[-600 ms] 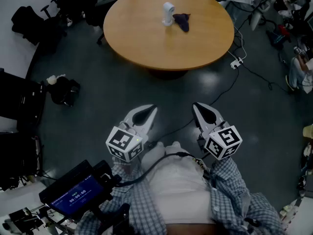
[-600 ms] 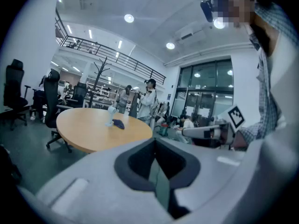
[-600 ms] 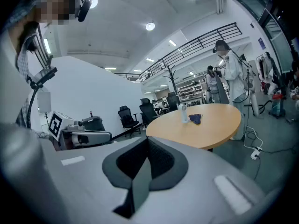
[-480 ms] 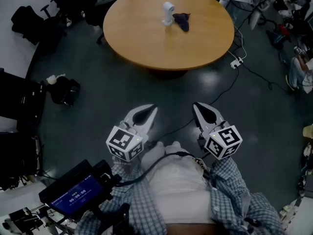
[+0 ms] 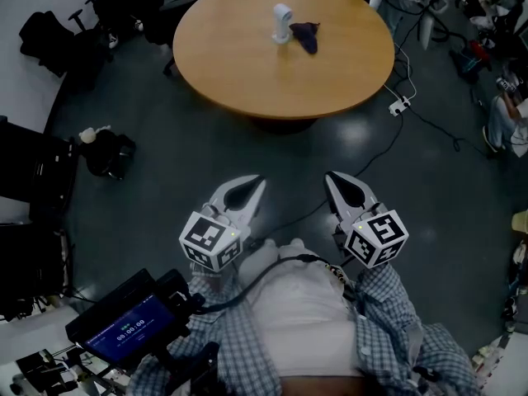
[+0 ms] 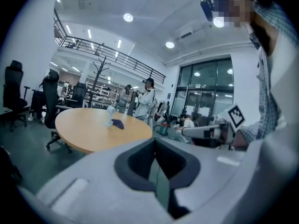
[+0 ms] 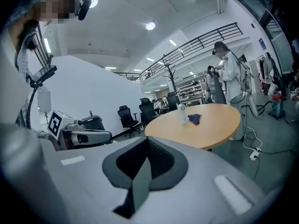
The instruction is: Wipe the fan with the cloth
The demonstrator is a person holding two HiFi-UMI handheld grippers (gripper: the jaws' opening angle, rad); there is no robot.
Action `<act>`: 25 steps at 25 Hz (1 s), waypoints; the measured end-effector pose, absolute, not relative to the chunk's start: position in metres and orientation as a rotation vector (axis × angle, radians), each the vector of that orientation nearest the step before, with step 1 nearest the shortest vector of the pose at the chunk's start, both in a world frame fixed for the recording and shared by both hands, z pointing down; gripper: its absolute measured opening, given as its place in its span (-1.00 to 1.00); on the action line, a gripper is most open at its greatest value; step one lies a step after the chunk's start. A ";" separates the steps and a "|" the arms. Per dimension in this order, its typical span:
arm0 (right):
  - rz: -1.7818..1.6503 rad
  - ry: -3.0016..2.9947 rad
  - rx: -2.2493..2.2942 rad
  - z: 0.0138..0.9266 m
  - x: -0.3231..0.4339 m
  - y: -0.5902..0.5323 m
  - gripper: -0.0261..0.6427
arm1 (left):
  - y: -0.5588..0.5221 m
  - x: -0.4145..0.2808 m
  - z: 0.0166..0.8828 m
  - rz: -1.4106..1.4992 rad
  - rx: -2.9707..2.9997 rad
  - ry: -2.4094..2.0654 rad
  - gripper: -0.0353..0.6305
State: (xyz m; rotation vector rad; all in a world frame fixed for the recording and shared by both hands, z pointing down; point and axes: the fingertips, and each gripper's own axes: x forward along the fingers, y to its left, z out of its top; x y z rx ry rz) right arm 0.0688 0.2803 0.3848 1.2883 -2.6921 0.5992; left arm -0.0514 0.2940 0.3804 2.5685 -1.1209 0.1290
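A small white fan stands upright on the round wooden table, with a dark blue cloth crumpled just to its right. Both grippers hang close to the person's body, well short of the table. The left gripper is shut with nothing in it. The right gripper is likewise shut and empty. The left gripper view shows the fan and the cloth far off on the table. In the right gripper view the fan and the cloth are also distant.
Dark floor lies between the person and the table. A cable runs across it to a power strip at the right. Black office chairs stand at the far left. A black bag sits on the floor. People stand beyond the table.
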 end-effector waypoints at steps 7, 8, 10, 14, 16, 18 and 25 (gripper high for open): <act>0.612 -2.703 1.290 0.385 0.081 0.282 -0.91 | 0.295 -0.042 0.381 0.153 2.564 -1.163 -0.89; 0.612 -2.704 1.288 0.385 0.085 0.283 -0.91 | 0.295 -0.041 0.381 0.153 2.559 -1.176 -0.90; 0.599 -2.697 1.282 0.388 0.093 0.281 -0.91 | 0.292 -0.039 0.381 0.145 2.547 -1.206 -0.89; 0.522 -2.667 1.256 0.401 0.113 0.262 -0.91 | 0.269 -0.034 0.388 0.102 2.508 -1.256 -0.90; 0.516 -2.659 1.275 0.400 0.124 0.275 -0.91 | 0.276 -0.032 0.388 0.091 2.498 -1.280 -0.90; 0.529 -2.647 1.319 0.397 0.135 0.295 -0.91 | 0.288 -0.031 0.381 0.053 2.484 -1.317 -0.89; 0.577 -2.622 1.376 0.403 0.158 0.302 -0.91 | 0.281 -0.014 0.369 -0.041 2.463 -1.308 -0.90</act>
